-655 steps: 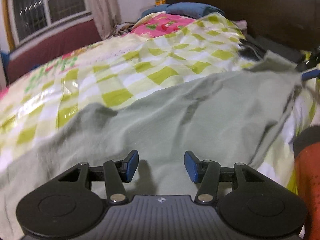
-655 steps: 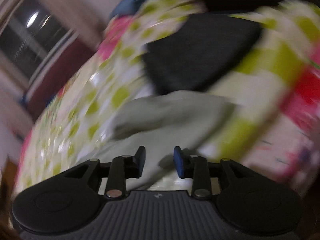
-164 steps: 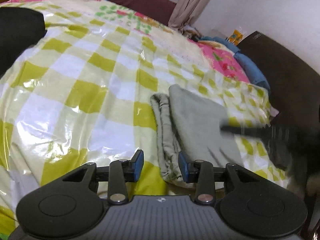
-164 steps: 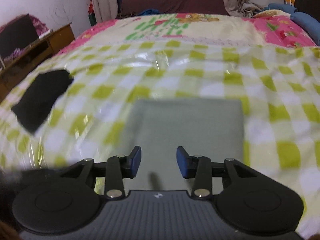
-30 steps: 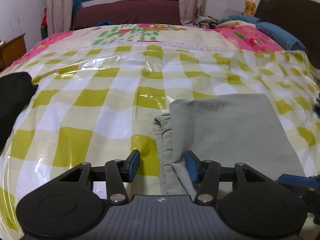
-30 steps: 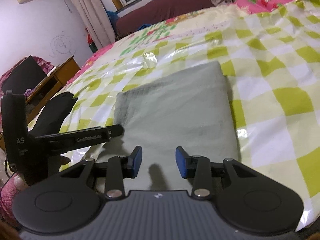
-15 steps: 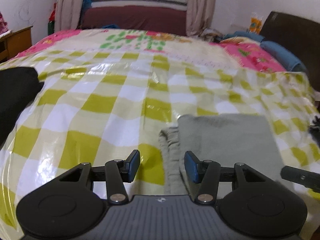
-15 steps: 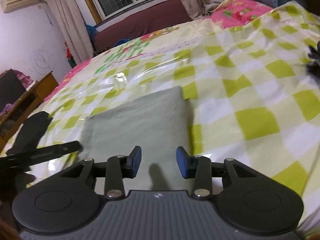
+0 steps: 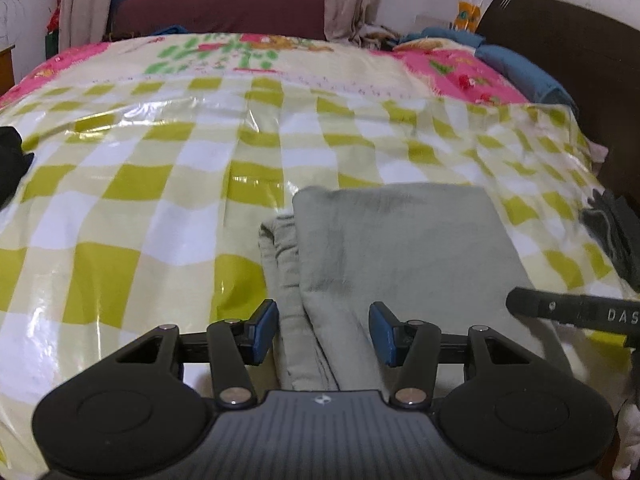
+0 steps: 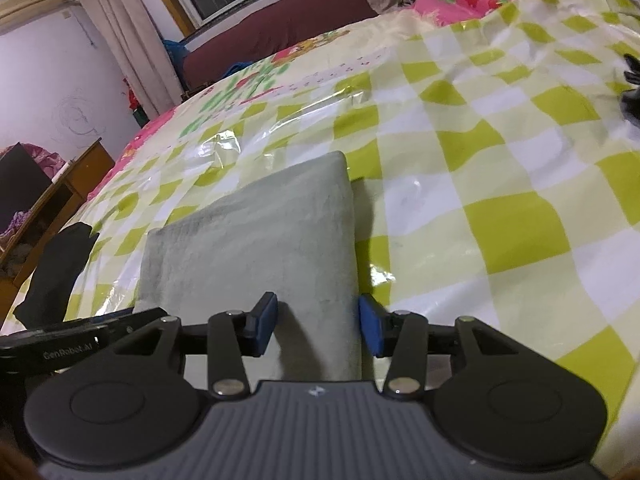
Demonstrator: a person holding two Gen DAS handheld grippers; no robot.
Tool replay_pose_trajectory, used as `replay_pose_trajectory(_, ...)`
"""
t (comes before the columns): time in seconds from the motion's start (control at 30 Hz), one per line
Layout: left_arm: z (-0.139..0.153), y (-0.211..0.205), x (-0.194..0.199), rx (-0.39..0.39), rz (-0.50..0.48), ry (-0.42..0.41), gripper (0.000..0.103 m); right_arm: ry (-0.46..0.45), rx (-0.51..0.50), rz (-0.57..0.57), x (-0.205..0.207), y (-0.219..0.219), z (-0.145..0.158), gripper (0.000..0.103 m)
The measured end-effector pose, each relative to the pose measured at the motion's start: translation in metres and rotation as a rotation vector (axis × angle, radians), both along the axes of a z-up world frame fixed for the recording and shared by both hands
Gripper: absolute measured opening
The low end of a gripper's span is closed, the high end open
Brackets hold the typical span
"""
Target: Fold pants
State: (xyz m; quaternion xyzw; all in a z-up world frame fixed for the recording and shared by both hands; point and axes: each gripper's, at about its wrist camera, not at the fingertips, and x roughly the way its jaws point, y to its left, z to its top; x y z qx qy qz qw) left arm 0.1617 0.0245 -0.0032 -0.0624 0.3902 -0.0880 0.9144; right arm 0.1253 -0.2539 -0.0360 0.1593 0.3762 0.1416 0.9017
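A bed [image 9: 168, 184] was covered by a shiny yellow-green checked sheet [image 10: 500, 224]. On its near part the grey-green pants [image 9: 400, 240] were laid, folded into a flat rectangle (looser layers showed along the left edge). A dark garment [image 10: 56, 268] was seen far to the left. The left gripper [image 9: 323, 333] was held apart over the pants' near left edge, gripping nothing. The right gripper [image 10: 318, 324] was opening above the near right corner, cloth below its jaws, unpinched.

black claws [image 9: 323, 332] [image 10: 317, 324], blue pads, silver screws, ribbed grey housing.
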Motion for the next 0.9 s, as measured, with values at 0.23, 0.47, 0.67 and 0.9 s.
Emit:
replay_pose_trajectory(0.23, -0.003, 0.000, -0.002, 0.005, -0.008, 0.019, 0.066, 0.010, 0.028, 0.038, 0.008, -0.001, -0.006, 0.048)
replay_pose_trajectory(0.47, -0.003, 0.006, 0.000, -0.018, 0.024, 0.035, 0.067, 0.010, 0.059, 0.047, 0.008, -0.004, -0.009, 0.049)
replay_pose_trajectory(0.67, -0.004, 0.000, -0.001, 0.029, 0.018, 0.030, 0.068, -0.004, 0.034, 0.083, 0.007, 0.003, -0.010, 0.055)
replay_pose_trajectory(0.9, -0.008, -0.010, -0.003, 0.067, -0.022, 0.052, 0.082, 0.001, 0.055, 0.088, 0.008, 0.001, -0.011, 0.056)
